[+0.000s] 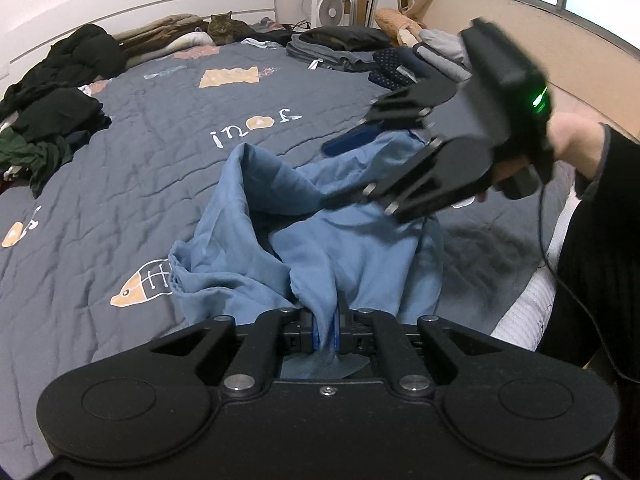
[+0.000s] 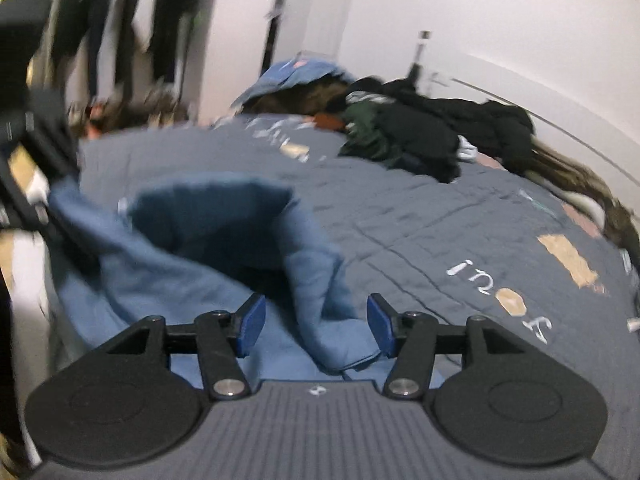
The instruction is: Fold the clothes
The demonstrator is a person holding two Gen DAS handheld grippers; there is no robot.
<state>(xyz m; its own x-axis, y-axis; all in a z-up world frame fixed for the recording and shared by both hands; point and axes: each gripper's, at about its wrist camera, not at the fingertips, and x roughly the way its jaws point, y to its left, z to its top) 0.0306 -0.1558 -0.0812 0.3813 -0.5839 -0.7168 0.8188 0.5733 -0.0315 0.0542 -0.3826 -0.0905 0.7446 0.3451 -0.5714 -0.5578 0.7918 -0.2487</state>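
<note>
Left wrist view: left gripper [image 1: 327, 328] at bottom centre, jaws clamped on a bunched fold of blue garment [image 1: 320, 240], cloth pinched between the blue pads. Garment rumpled across lower centre of frame, lying on grey quilted bedspread [image 1: 160, 152] printed with fish and lettering. Right gripper [image 1: 352, 172] entering from right edge, held by a hand [image 1: 576, 148] in a dark sleeve, jaws parted, poised over the garment's upper right portion; contact between pads and cloth cannot be told. Green indicator light lit on its housing. Dark clothes heap [image 1: 60, 92] at left edge. Folded clothes stack [image 1: 344, 50] at upper centre right. Tabby cat [image 1: 222, 28] lying by the headboard at top centre. White fan [image 1: 328, 8] at top, just right of the cat. Right wrist view, blurred: right gripper [image 2: 316, 326] at bottom centre, jaws standing apart, a hanging fold of the blue garment [image 2: 224, 248] between the pads but not pressed by them. Garment raised into a hollow hump at left centre, drawn toward the left gripper [image 2: 36, 168] at left edge. Dark clothes heap [image 2: 432, 132] at upper right on the bedspread [image 2: 420, 220].
</note>
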